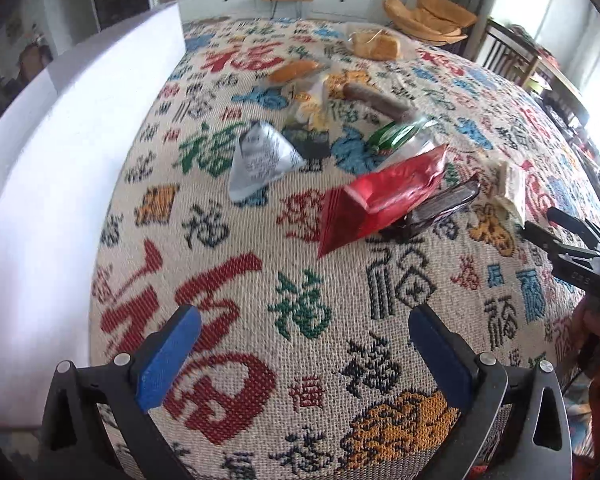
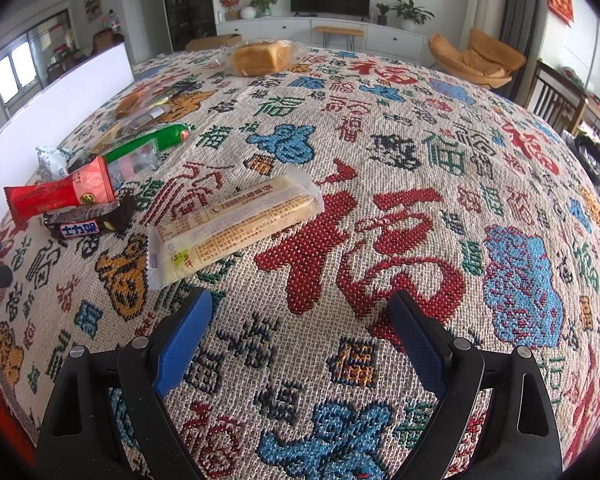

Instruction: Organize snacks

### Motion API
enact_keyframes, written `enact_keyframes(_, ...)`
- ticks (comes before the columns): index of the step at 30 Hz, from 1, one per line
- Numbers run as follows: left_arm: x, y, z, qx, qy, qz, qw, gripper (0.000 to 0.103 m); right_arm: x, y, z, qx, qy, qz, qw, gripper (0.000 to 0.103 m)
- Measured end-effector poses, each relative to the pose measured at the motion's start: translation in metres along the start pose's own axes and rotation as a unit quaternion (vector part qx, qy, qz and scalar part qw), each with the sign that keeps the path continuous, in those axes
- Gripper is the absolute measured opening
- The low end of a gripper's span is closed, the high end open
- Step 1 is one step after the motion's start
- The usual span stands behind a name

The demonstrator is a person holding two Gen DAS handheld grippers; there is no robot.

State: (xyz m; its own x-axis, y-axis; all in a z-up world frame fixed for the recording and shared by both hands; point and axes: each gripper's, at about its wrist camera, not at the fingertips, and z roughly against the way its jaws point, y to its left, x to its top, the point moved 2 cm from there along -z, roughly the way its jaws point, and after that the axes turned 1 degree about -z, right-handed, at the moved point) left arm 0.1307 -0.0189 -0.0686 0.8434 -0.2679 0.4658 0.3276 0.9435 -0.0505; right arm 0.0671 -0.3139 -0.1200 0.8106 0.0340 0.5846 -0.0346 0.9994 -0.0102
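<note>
Several snacks lie scattered on a patterned cloth. In the left wrist view a red packet rests on a dark chocolate bar, with a silver packet to their left and a green packet behind. My left gripper hovers open and empty in front of them. In the right wrist view a long pale biscuit packet lies just ahead of my right gripper, which is open and empty. The red packet and chocolate bar sit at the left.
A bagged bread loaf lies at the far side of the cloth, with a bun and a brown sausage nearer. A white box wall runs along the left edge. Chairs stand at the right.
</note>
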Motion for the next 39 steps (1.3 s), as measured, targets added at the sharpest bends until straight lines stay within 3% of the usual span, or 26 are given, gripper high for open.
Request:
enact_keyframes(3,0.027,-0.006,0.019,0.017,-0.024,-0.061,0.9977,0.103,0.000,0.000,0.000,0.000,0.000,0.000,1.000,0.092)
enact_keyframes(5,0.045,-0.012,0.021,0.000,-0.027,-0.088,0.9957,0.103,0.000,0.000,0.000,0.000,0.000,0.000,1.000,0.092)
enact_keyframes(8,0.062,-0.026,0.006,-0.035,-0.007,-0.121,0.9921,0.103,0.000,0.000,0.000,0.000,0.000,0.000,1.000,0.092)
enact_keyframes(12,0.067,-0.042,-0.021,-0.032,0.024,-0.157,0.9868,0.098,0.000,0.000,0.000,0.000,0.000,0.000,1.000,0.092)
enact_keyframes(13,0.064,-0.044,-0.025,-0.035,0.032,-0.159,0.9862,0.090,0.000,0.000,0.000,0.000,0.000,0.000,1.000,0.092)
enact_keyframes(15,0.058,-0.045,-0.030,-0.045,0.047,-0.156,0.9856,0.063,0.000,0.000,0.000,0.000,0.000,0.000,1.000,0.092)
enact_keyframes(16,0.053,-0.046,-0.031,-0.054,0.054,-0.154,0.9852,0.036,0.000,0.000,0.000,0.000,0.000,0.000,1.000,0.092)
enact_keyframes(17,0.048,-0.045,-0.031,-0.060,0.060,-0.150,0.9850,0.027,0.000,0.000,0.000,0.000,0.000,0.000,1.000,0.092)
enact_keyframes(20,0.028,-0.041,-0.018,-0.073,0.048,-0.141,0.9862,0.020,0.000,0.000,0.000,0.000,0.000,0.000,1.000,0.092)
enact_keyframes(27,-0.033,0.002,0.019,-0.102,0.065,-0.059,0.9908,0.022,0.000,0.000,0.000,0.000,0.000,0.000,1.000,0.092)
enact_keyframes(28,-0.040,0.005,0.020,-0.100,0.074,-0.058,0.9906,0.030,0.000,0.000,0.000,0.000,0.000,0.000,1.000,0.092)
enact_keyframes(31,-0.051,0.005,0.017,-0.070,0.084,-0.072,0.9915,0.076,0.000,0.000,0.000,0.000,0.000,0.000,1.000,0.092)
enact_keyframes(32,-0.051,0.004,0.017,-0.058,0.078,-0.077,0.9924,0.081,0.000,0.000,0.000,0.000,0.000,0.000,1.000,0.092)
enact_keyframes(35,-0.043,-0.005,0.009,-0.057,0.070,-0.080,0.9927,0.081,0.000,0.000,0.000,0.000,0.000,0.000,1.000,0.092)
enact_keyframes(39,-0.025,-0.016,-0.008,-0.011,0.057,-0.085,0.9947,0.081,0.000,0.000,0.000,0.001,0.000,-0.001,1.000,0.092)
